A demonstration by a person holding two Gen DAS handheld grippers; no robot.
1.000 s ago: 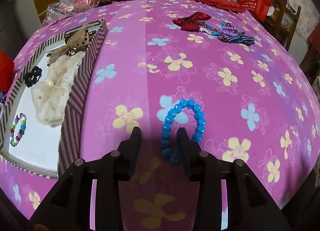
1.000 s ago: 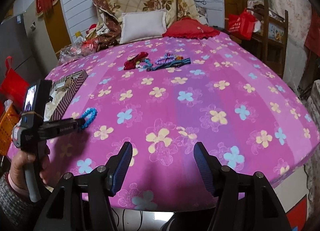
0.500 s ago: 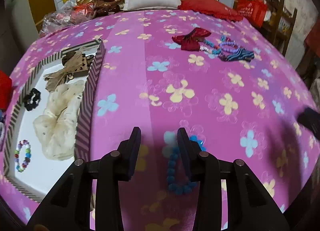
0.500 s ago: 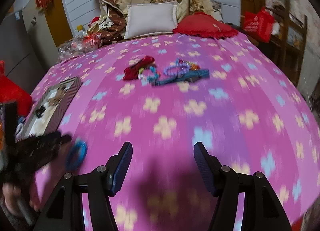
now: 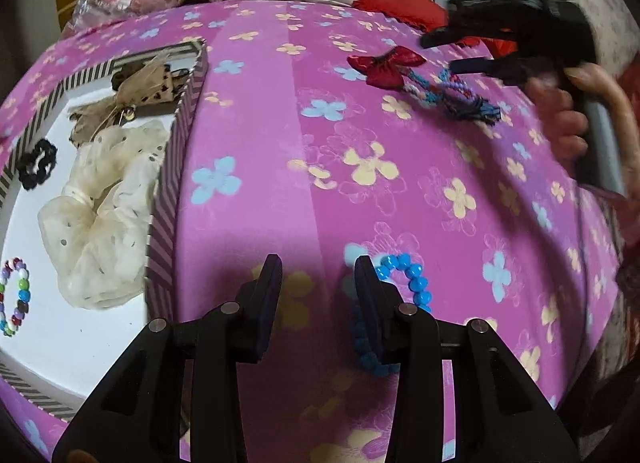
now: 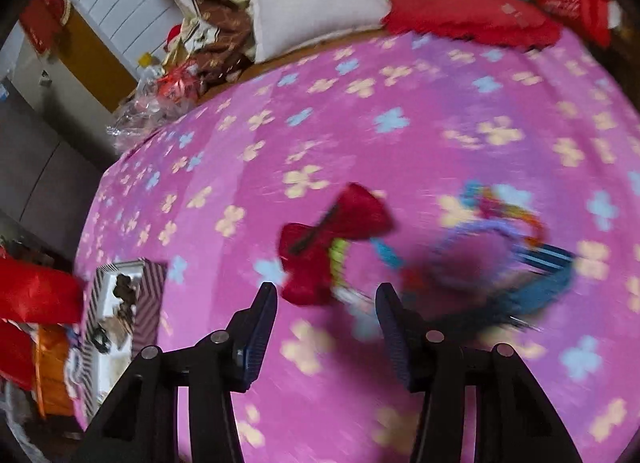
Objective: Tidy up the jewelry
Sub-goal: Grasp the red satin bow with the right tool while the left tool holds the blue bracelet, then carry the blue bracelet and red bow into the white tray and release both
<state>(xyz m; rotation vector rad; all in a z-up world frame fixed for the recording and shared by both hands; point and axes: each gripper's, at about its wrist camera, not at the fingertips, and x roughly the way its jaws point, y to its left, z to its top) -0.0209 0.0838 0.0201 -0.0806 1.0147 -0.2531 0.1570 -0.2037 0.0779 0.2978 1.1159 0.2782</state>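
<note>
On the bed (image 5: 400, 135), a striped box (image 5: 172, 183) at the left holds a cream scrunchie (image 5: 100, 215). The left tool (image 5: 318, 291) is open, its right finger threaded through a blue bracelet (image 5: 416, 283). The right tool (image 6: 326, 319), jaws apart and just closing on nothing, hangs over a red bow (image 6: 332, 239) beside tangled bands (image 6: 512, 255).

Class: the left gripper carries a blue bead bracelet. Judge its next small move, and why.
Probably swing the left gripper left over the striped box and let go: the blue bracelet hangs on its right finger, and the box already holds a beaded bracelet.
</note>
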